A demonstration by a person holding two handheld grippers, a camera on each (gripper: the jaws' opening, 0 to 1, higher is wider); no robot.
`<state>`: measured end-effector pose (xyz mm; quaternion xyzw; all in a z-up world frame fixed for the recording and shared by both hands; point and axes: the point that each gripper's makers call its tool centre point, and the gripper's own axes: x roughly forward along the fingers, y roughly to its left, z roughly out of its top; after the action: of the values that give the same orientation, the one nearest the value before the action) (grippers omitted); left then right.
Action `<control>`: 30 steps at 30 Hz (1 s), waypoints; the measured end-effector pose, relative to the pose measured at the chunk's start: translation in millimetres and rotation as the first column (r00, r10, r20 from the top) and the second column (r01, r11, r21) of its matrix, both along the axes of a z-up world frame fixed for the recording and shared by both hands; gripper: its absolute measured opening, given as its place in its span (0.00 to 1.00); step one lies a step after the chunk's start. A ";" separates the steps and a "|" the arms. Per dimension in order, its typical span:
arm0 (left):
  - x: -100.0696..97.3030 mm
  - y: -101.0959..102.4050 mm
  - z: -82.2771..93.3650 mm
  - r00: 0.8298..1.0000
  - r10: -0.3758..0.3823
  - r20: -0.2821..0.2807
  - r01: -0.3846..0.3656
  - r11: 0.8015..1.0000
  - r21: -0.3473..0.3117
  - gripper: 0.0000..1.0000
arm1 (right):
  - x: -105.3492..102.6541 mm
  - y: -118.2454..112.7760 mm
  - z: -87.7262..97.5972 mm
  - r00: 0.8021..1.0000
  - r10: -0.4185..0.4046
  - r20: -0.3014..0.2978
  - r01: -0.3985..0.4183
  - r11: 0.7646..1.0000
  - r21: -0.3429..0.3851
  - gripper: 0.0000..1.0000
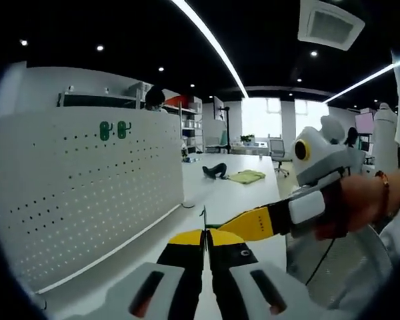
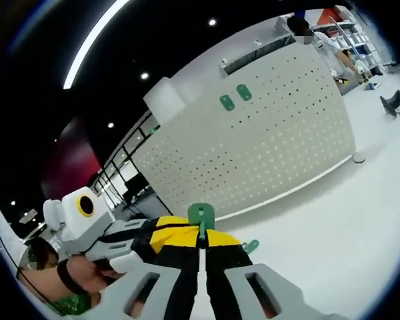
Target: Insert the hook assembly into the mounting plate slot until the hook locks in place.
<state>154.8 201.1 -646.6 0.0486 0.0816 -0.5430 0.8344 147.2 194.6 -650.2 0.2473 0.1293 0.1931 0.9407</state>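
A white pegboard mounting plate (image 1: 80, 193) stands upright on the table, with two green hooks (image 1: 114, 129) high on it; it also appears as the pegboard (image 2: 287, 147) with the hooks (image 2: 235, 97). My right gripper (image 2: 202, 233) is shut on a green hook (image 2: 201, 214) that pokes up between its yellow tips. My left gripper (image 1: 204, 237) is shut on the same hook, seen edge-on as a thin sliver (image 1: 203, 219). The right gripper (image 1: 250, 223) reaches in from the right to touch that spot. The hook is held well short of the pegboard.
A small green piece (image 2: 251, 246) lies on the white table (image 2: 333, 227) just beyond my right jaws. A black object (image 1: 214, 171) and a yellow-green cloth (image 1: 247, 177) lie farther along the table. A person's hand (image 1: 360, 207) holds the right gripper. Shelves stand behind the pegboard.
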 end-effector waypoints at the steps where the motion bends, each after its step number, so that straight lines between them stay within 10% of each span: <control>1: 0.1 1.2 0.4 1.000 0.005 -0.001 -0.005 1.000 -0.005 0.03 | 0.1 0.7 1.7 1.000 0.001 0.001 -0.001 1.000 -0.013 0.01; 30: -8.0 40.0 9.5 0.992 0.123 -0.003 -0.123 0.992 -0.038 0.20 | 12.2 -16.4 29.3 0.996 -0.048 0.073 0.056 0.992 -0.109 0.01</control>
<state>146.8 241.1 -637.0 0.0271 0.0745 -0.4919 0.8671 159.4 178.2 -620.9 0.1910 0.1001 0.1697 0.9616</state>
